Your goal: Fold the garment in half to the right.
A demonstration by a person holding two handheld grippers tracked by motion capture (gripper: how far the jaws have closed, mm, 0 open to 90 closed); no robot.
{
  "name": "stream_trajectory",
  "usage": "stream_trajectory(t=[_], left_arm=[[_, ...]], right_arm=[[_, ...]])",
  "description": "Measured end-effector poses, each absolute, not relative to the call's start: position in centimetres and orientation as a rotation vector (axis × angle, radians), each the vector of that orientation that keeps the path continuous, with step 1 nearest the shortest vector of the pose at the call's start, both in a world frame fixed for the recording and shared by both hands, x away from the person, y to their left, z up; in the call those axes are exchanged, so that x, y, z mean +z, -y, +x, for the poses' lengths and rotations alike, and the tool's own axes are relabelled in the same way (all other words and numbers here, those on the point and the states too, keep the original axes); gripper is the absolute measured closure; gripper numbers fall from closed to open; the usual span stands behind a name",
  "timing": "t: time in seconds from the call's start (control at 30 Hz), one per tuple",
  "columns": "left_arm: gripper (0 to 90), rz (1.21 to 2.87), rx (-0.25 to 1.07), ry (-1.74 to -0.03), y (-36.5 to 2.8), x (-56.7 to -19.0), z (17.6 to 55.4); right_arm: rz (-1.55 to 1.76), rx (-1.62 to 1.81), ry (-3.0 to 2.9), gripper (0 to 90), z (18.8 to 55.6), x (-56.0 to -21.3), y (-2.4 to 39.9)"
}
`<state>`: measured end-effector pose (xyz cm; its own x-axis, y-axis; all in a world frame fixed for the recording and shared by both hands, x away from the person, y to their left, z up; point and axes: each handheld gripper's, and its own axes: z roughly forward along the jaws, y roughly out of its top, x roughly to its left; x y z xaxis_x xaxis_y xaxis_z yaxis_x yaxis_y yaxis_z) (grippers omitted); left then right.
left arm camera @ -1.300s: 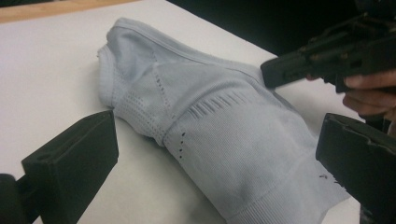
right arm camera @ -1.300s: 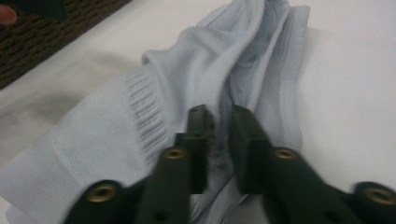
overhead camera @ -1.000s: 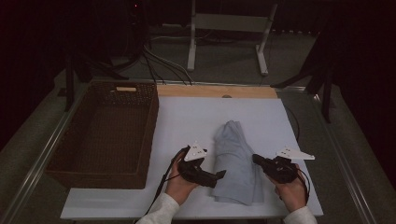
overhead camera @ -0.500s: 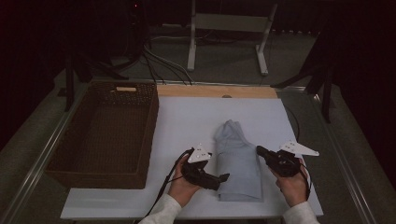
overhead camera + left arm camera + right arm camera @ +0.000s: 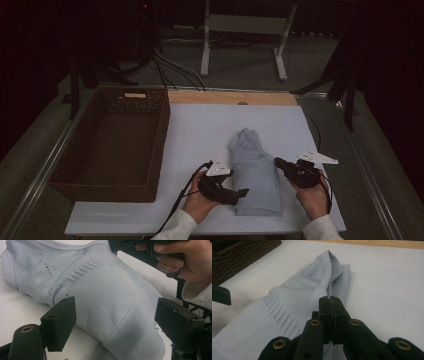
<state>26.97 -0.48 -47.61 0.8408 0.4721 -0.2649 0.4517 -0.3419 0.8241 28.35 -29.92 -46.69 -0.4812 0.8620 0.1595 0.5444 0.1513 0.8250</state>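
- Light blue knit garment (image 5: 254,172) is lying folded on the white board (image 5: 200,130), right of the wicker basket (image 5: 112,142).
- Left gripper (image 5: 240,192) is sitting at the garment's near left edge; jaws have just been closing, pads spread either side of the fabric, not pressing it.
- Right gripper (image 5: 280,164) is resting at the garment's right edge, jaws clenched together; whether they are pinching cloth, cannot tell.

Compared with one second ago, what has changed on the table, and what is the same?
The left claw has just been closing, its jaws now on either side of the folded grey garment without pressing it yet. The right claw has shifted a little up the garment's right edge and is shut; whether it pinches fabric is unclear. The garment, the wicker basket and the white board stayed in place.
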Motion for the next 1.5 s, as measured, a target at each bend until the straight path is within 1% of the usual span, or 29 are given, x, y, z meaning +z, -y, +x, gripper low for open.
stream_trajectory(t=[0.03, 0.07, 0.1, 0.13, 0.2, 0.23, 0.27, 0.3, 0.37, 0.47, 0.57, 0.6, 0.63, 0.67, 0.7, 0.73, 0.8, 1.0, 1.1, 1.2, 1.3, 1.37, 1.5], left_arm=[[18.5, 1.981, 0.024, -0.682, 0.5, -47.6, 27.0], [18.5, 1.981, 0.026, -0.682, 0.4, -47.6, 27.0], [18.5, 1.981, 0.027, -0.683, 0.4, -47.6, 27.0], [18.7, 1.98, 0.026, -0.684, 0.4, -47.6, 27.0], [18.7, 1.982, 0.026, -0.683, 0.5, -47.6, 27.0], [18.7, 1.982, 0.026, -0.683, 0.5, -47.6, 27.0], [18.7, 1.982, 0.026, -0.684, 0.5, -47.6, 27.0], [18.7, 1.981, 0.026, -0.685, 0.5, -47.6, 27.0], [18.7, 1.982, 0.029, -0.687, 0.4, -47.6, 27.0], [19.0, 1.983, 0.031, -0.687, 0.4, -47.5, 27.0], [20.8, 1.983, 0.02, -0.688, 0.4, -47.6, 27.0], [20.8, 1.985, 0.017, -0.684, 0.5, -47.6, 26.9], [22.0, 1.991, 0.016, -0.681, 0.5, -47.7, 26.9], [23.3, 2.002, 0.007, -0.675, 0.7, -47.7, 26.8], [24.7, 2.004, 0.004, -0.674, 0.8, -47.8, 26.8], [25.7, 2.007, -0.003, -0.668, 0.9, -47.8, 26.8], [28.2, 2.015, -0.005, -0.667, 1.1, -47.9, 26.6], [38.4, 2.067, 0.041, -0.68, 1.8, -48.3, 26.3], [50.5, 2.104, 0.065, -0.693, 1.9, -48.4, 26.2], [62.9, 2.125, 0.055, -0.695, 2.0, -48.5, 26.2], [77.5, 2.151, 0.043, -0.675, 2.2, -48.6, 26.0], [84.9, 2.157, 0.029, -0.659, 2.3, -48.7, 25.9], [87.6, 2.161, 0.005, -0.636, 2.5, -48.6, 25.6]], right_arm=[[1.354, 1.262, -2.086, 79.1, 28.2, -46.6, 29.9], [1.354, 1.262, -2.086, 79.1, 28.2, -46.6, 29.9], [1.355, 1.258, -2.081, 74.0, 28.1, -46.6, 29.9], [1.367, 1.257, -2.063, 65.0, 27.8, -46.4, 30.0], [1.382, 1.261, -2.057, 56.4, 27.7, -46.3, 30.1], [1.385, 1.262, -2.061, 53.1, 27.6, -46.3, 30.1], [1.385, 1.262, -2.061, 53.1, 27.6, -46.3, 30.1], [1.388, 1.259, -2.065, 49.8, 27.4, -46.2, 30.1], [1.397, 1.259, -2.075, 49.0, 27.1, -46.2, 30.2], [1.424, 1.244, -2.107, 49.6, 27.0, -46.6, 30.3], [1.458, 1.218, -2.162, 56.1, 27.5, -47.4, 30.3], [1.458, 1.218, -2.162, 56.1, 27.5, -47.4, 30.3], [1.461, 1.217, -2.173, 62.3, 27.6, -47.5, 30.3], [1.452, 1.224, -2.179, 71.3, 27.7, -47.5, 30.3], [1.443, 1.212, -2.182, 78.5, 27.8, -47.4, 30.2], [1.436, 1.213, -2.182, 80.5, 27.9, -47.3, 30.1], [1.414, 1.21, -2.175, 81.8, 27.9, -47.1, 30.0], [1.392, 1.237, -2.135, 82.1, 27.8, -46.7, 30.0], [1.388, 1.248, -2.114, 82.5, 27.7, -46.4, 30.2], [1.378, 1.255, -2.102, 82.7, 27.7, -46.2, 30.2], [1.371, 1.253, -2.094, 82.8, 27.7, -46.1, 30.1], [1.367, 1.252, -2.089, 83.0, 27.7, -46.0, 30.1], [1.366, 1.246, -2.082, 83.0, 27.7, -46.0, 30.1]])
